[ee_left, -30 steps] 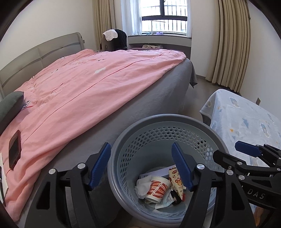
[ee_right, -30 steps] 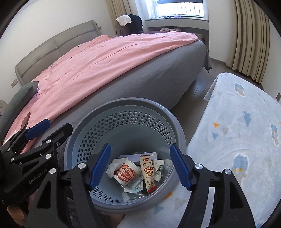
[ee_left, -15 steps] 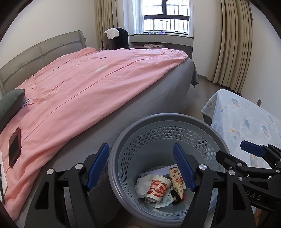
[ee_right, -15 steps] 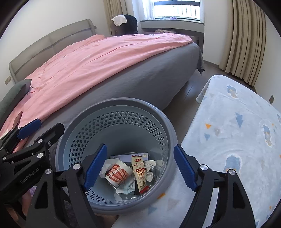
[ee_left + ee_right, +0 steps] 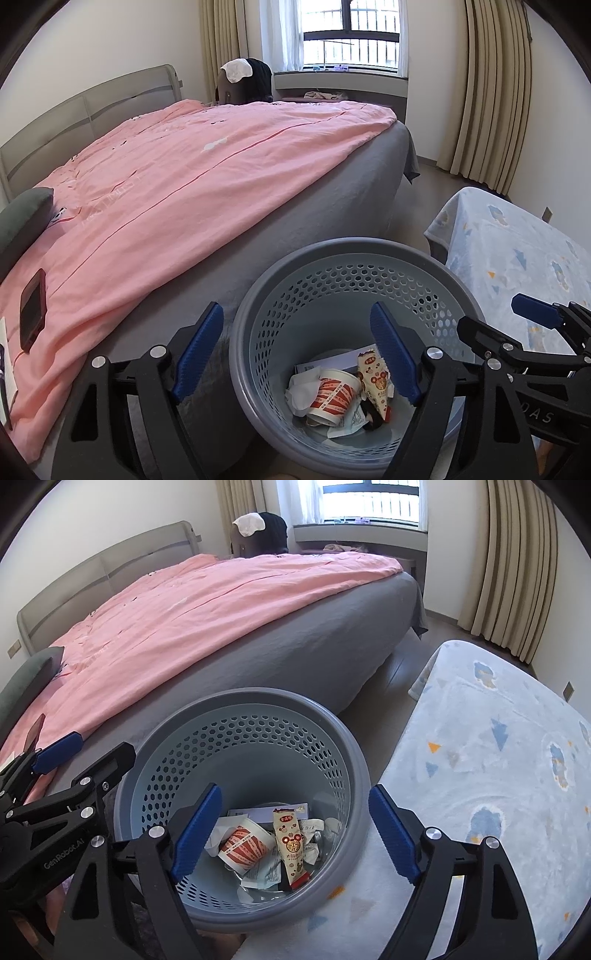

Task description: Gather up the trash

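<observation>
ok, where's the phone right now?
The phone lies on the pink blanket at the far left of the left wrist view, below the grey pillow.

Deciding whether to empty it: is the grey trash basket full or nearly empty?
Nearly empty. The grey basket holds only a shallow layer at the bottom: a paper cup, a snack wrapper and crumpled paper, with the perforated walls bare above.

Bed (image 5: pixel 332 206) w/ pink quilt (image 5: pixel 192 177), phone (image 5: pixel 32 310), grey pillow (image 5: pixel 22 221).

Bright, sharp daylight from the window (image 5: pixel 351 35), strong fisheye bending, dark vignetted corners.
</observation>
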The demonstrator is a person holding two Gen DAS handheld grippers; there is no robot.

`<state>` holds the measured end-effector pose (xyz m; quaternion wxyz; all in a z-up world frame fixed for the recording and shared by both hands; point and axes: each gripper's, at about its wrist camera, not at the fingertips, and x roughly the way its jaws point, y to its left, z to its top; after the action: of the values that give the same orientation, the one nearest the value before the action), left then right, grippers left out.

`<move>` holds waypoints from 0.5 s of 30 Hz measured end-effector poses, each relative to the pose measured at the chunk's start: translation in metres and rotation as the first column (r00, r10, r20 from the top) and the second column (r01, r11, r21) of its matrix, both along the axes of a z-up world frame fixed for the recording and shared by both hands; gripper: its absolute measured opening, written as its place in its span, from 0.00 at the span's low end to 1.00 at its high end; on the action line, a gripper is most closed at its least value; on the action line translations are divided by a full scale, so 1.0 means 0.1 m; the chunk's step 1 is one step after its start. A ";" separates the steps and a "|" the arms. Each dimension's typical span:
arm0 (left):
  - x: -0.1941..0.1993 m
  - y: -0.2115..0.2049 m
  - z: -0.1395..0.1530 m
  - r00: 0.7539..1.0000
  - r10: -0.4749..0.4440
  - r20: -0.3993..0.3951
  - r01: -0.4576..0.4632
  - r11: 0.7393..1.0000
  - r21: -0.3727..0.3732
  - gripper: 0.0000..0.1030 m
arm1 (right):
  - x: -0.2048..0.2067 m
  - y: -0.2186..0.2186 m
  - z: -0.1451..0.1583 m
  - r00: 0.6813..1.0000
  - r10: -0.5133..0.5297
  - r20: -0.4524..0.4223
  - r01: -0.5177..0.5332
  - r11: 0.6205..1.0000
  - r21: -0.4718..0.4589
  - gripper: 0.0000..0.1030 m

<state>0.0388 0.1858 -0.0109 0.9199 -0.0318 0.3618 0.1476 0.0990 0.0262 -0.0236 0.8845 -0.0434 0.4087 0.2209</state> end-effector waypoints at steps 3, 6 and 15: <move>0.00 -0.01 0.00 1.000 0.001 0.002 -0.001 1.000 0.005 0.76 | 0.00 0.00 0.00 1.000 0.000 0.001 0.000 1.000 -0.001 0.78; 0.00 0.00 0.00 1.000 0.006 -0.001 -0.006 1.000 0.003 0.77 | 0.00 0.00 0.00 1.000 -0.001 0.004 0.001 1.000 -0.002 0.78; 0.01 0.01 0.00 1.000 0.014 -0.002 -0.014 1.000 0.006 0.77 | -0.01 -0.01 0.01 1.000 -0.005 0.006 0.005 1.000 -0.006 0.78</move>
<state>0.0400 0.1871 -0.0105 0.9187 -0.0312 0.3619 0.1553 0.0977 0.0254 -0.0223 0.8861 -0.0458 0.4068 0.2172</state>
